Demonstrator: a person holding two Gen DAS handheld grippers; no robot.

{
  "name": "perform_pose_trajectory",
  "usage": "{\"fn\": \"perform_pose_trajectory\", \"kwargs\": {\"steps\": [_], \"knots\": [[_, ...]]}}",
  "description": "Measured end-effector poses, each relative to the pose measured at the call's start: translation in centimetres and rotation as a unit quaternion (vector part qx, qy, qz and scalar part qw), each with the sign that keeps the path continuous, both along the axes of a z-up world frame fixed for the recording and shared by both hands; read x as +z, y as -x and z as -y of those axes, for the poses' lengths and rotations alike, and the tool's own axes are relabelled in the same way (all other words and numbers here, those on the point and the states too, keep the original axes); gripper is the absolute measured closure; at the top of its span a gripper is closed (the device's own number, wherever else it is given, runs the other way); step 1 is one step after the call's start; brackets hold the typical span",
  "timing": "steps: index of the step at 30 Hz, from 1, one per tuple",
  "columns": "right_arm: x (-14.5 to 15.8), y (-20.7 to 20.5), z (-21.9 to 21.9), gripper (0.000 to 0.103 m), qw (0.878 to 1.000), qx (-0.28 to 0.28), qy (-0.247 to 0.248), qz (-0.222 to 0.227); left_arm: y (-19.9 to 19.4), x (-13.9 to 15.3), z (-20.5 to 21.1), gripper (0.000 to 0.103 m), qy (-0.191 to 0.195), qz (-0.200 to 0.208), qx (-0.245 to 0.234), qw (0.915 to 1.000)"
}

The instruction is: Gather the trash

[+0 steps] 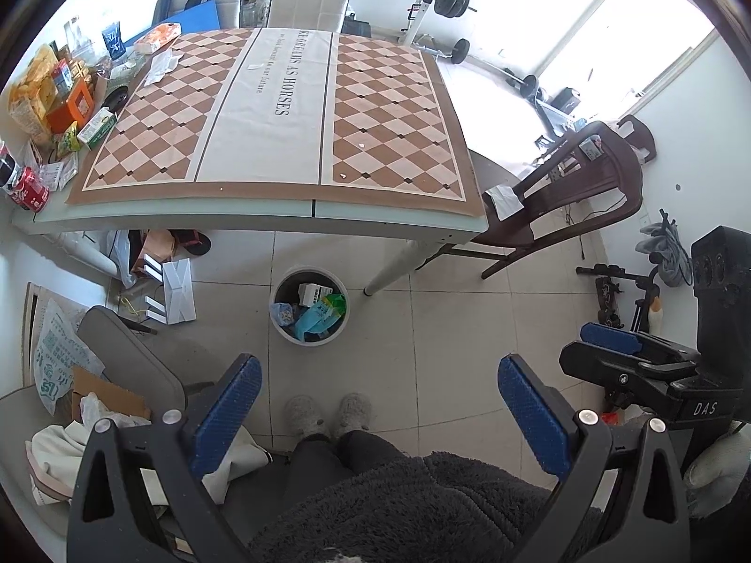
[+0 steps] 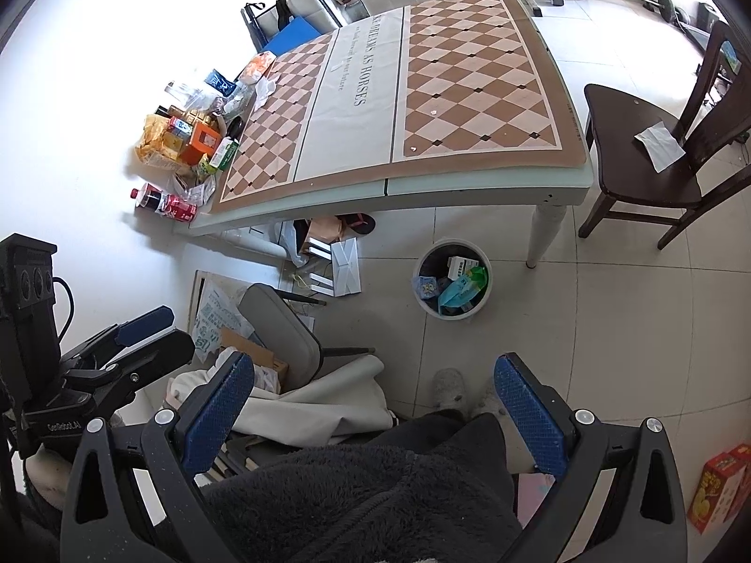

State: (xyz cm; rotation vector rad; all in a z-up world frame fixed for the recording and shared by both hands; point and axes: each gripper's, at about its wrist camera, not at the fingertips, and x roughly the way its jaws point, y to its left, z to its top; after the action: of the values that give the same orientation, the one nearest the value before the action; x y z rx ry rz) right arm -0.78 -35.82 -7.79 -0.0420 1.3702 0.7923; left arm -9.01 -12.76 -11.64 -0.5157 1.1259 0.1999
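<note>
Beside table, bin, tiled floor

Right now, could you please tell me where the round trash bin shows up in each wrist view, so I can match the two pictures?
Left wrist view: the trash bin sits on the floor just below centre, in front of the table edge, left of the white table leg.
Right wrist view: the bin lies right of centre, again just left of that leg.
Shared landmark: the white table leg beside the bin.
</note>
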Motion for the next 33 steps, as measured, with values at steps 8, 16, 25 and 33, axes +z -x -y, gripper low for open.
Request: {"fn": "perform_pose_trajectory", "kwargs": {"steps": [8,16,25,33], "knots": [[-0.30,-0.13,0.12,0.000,1.000,0.009,0.006,-0.003,0.45,-0.21,0.22,0.000,0.001,-0.001,-0.001,1.0000],[-0.51,-0.11,0.22,0.000,1.000,0.013,0.008,-0.004,0.81,-0.32,0.34,0.000,0.003,-0.001,-0.002,1.0000],[-0.50,-0.17,0.24,0.000,1.000,0.014,0.007,-0.004,0.88,-0.31,0.25,0.000,0.003,-0.001,-0.003,1.0000],[-0.59,-0.07,0.25,0.000,1.000,0.013,0.007,-0.005,0.99,-0.34,0.32,0.000,0.004,-0.001,-0.003,1.0000]]}}
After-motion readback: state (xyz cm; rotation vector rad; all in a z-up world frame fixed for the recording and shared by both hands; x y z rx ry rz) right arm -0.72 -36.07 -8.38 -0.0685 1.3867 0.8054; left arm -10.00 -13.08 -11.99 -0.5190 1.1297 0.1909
